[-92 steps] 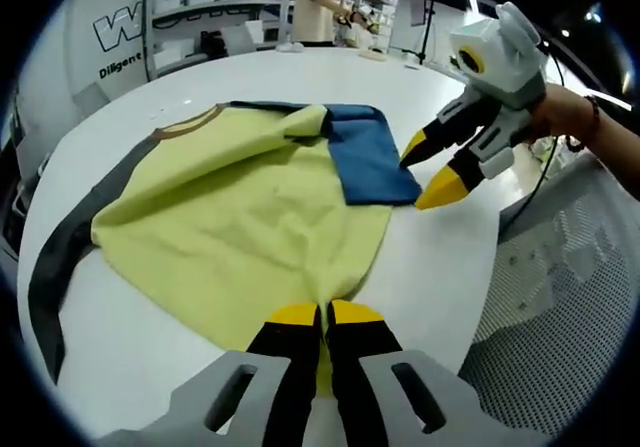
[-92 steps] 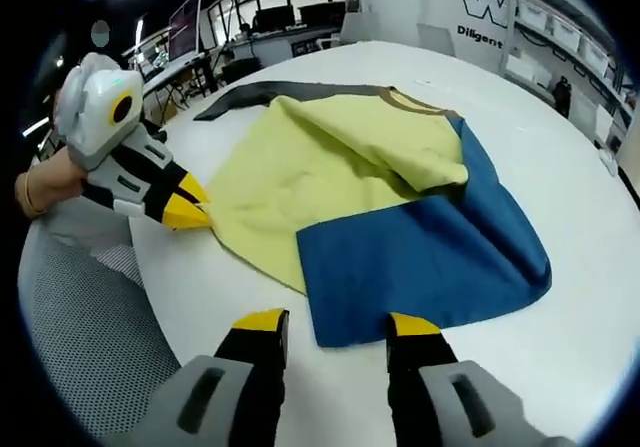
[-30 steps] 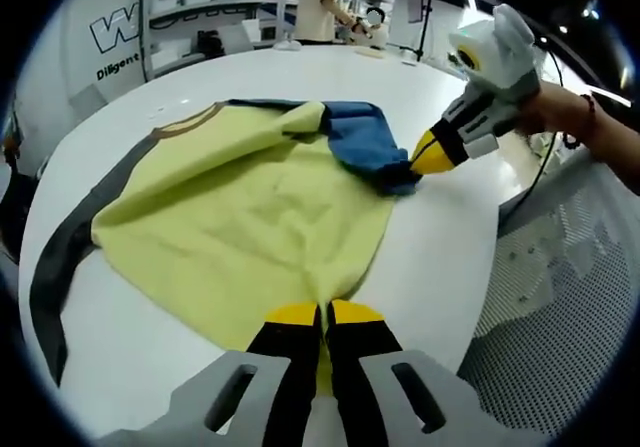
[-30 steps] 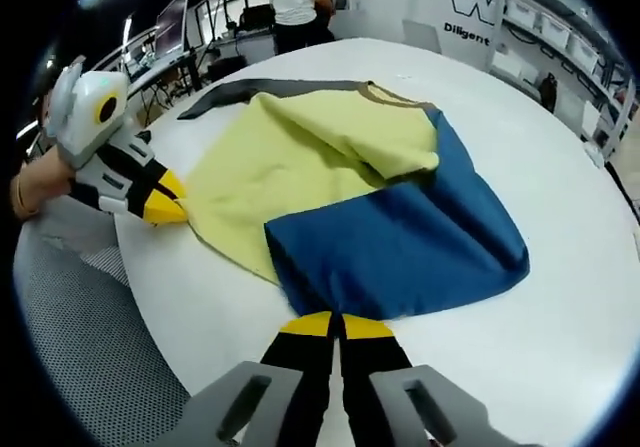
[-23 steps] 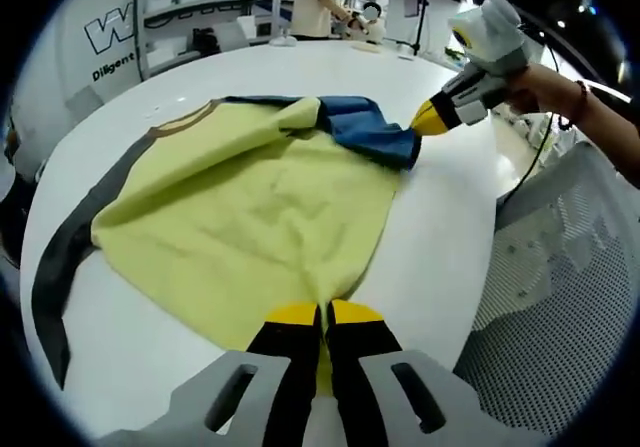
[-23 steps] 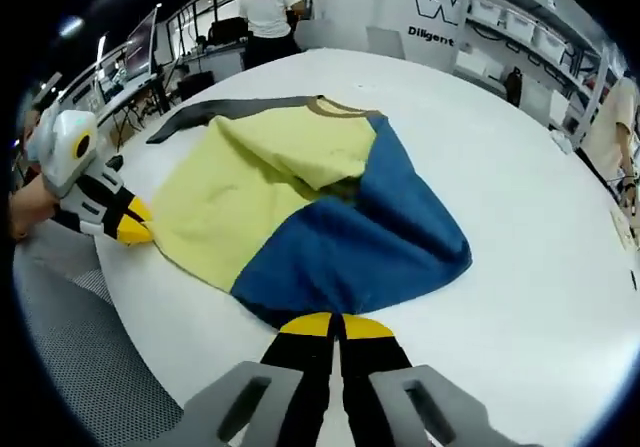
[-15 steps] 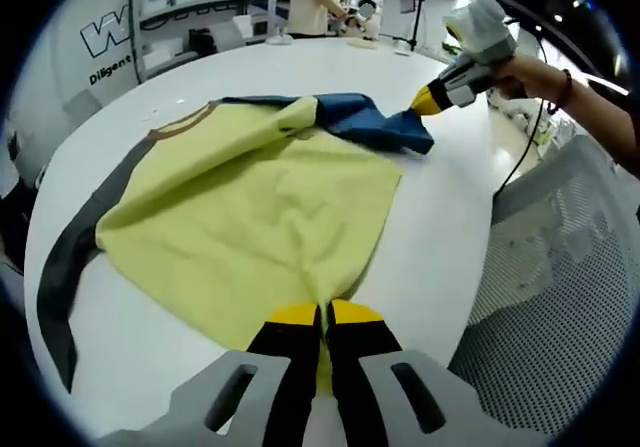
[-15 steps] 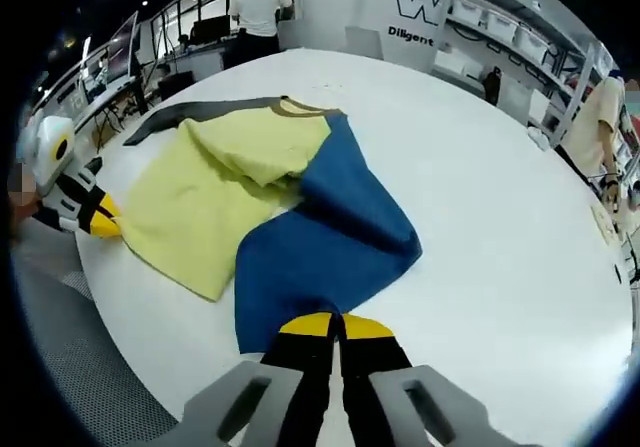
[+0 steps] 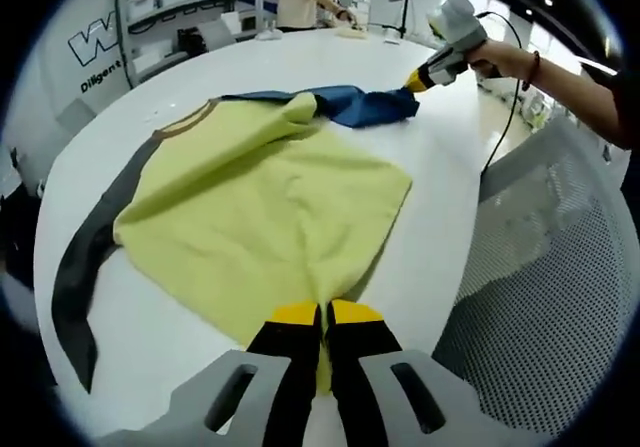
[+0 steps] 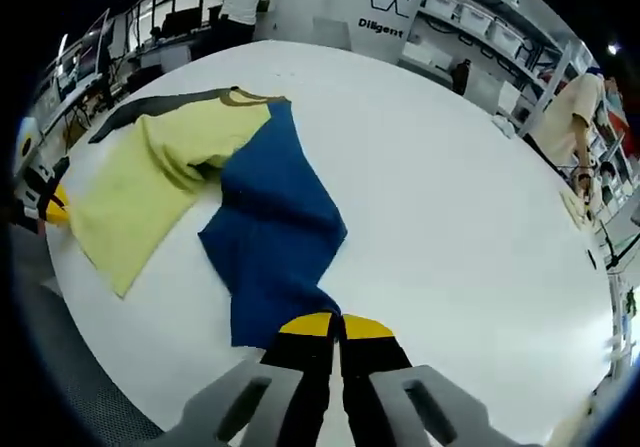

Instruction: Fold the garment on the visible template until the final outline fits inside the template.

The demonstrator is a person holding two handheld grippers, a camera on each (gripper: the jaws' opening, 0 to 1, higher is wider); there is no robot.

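Since a second ago, blue sleeve [image 10: 275, 237] drawn well outward from the yellow body [image 9: 265, 217] of the soft long-sleeved garment, away across the round white table [image 10: 450, 227]. Over the last three seconds, right gripper [image 10: 320, 327] gone from spread jaws just short of the blue cloth to jaws pressed together on its edge. Reads as an unfolding and straightening of the sleeve ahead of a fold, so probably still early in the task; no template outline discernible on the table.

Left gripper [image 9: 312, 314] with jaws pinched on the near hem of the yellow body, unchanged throughout. Garment lying flat and forward of those jaws, grey sleeve [image 9: 85, 257] trailing to the left in the left gripper view, brown neckline [image 9: 185, 122] at the far side. Blue sleeve stretched from the right gripper's yellow tips up toward the collar in the right gripper view.
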